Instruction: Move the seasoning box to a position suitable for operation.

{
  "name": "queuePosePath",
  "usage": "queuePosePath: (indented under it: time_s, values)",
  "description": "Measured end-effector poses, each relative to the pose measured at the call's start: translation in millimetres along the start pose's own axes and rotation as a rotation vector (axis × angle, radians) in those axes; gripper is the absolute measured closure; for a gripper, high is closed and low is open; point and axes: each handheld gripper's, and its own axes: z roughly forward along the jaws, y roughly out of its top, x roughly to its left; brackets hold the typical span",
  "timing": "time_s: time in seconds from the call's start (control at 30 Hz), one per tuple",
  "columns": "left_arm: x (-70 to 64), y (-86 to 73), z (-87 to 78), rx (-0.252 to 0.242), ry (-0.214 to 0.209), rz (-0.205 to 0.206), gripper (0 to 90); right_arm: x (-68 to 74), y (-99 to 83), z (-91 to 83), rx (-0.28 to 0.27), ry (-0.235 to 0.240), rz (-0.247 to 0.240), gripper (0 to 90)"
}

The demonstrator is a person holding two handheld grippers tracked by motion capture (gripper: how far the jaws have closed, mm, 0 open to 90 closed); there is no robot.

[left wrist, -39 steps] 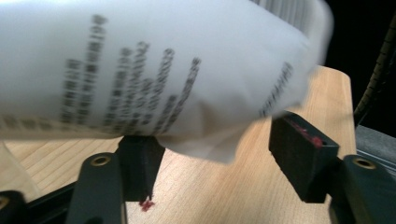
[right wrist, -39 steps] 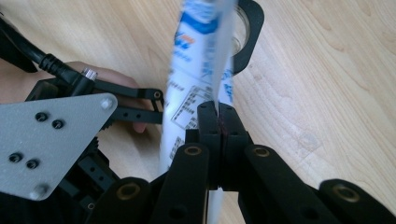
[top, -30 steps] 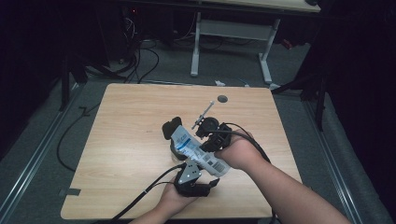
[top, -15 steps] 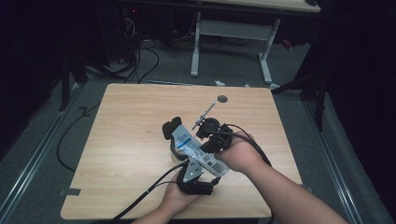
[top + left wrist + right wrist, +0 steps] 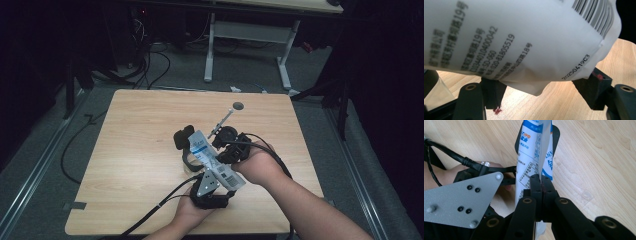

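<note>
A white packet with blue print and barcodes (image 5: 212, 162) is held up off the wooden table (image 5: 140, 125) between both hands. My right gripper (image 5: 540, 182) is shut on the packet's (image 5: 534, 157) thin edge, jaws pressed together around it. My left gripper (image 5: 544, 92) stands open, its pads (image 5: 492, 91) wide apart. The packet's (image 5: 524, 42) lower corner hangs just above and between them, and I cannot tell if it touches them. In the high view the left gripper (image 5: 210, 189) sits below the packet near the table's front edge. The right gripper (image 5: 226, 150) is at the packet's right side.
A black curved object (image 5: 184, 142) lies on the table just left of the packet. A thin metal pin (image 5: 223, 120) and a small dark disc (image 5: 238, 106) lie farther back. Cables trail off the front edge. A white desk frame (image 5: 250, 35) stands beyond the table.
The left gripper has edged slightly forward and up toward the packet. The right gripper keeps its hold and has barely moved.
</note>
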Motion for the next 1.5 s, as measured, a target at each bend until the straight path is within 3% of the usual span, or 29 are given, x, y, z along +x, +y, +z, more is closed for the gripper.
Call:
queuePosePath:
  time_s: [0.2,0.47,0.93,1.5]
  values:
    - [1.3,0.2,-5.5,0.008,-0.014,0.007,33.4,-1.3,-1.3,1.1,0.005,-0.004,0.003,90.0]
    - [3.5,0.5,-9.1,0.004,0.001,0.033,34.6,-2.0,0.1,2.4,0.014,-0.016,0.011,90.0]
    - [3.6,3.2,-10.5,-0.018,0.023,-0.003,32.2,2.9,6.0,1.0,0.014,-0.033,0.01,90.0]
    - [6.6,2.2,-13.0,0.009,0.034,0.013,36.6,-3.3,7.4,7.1,0.035,-0.016,0.032,90.0]
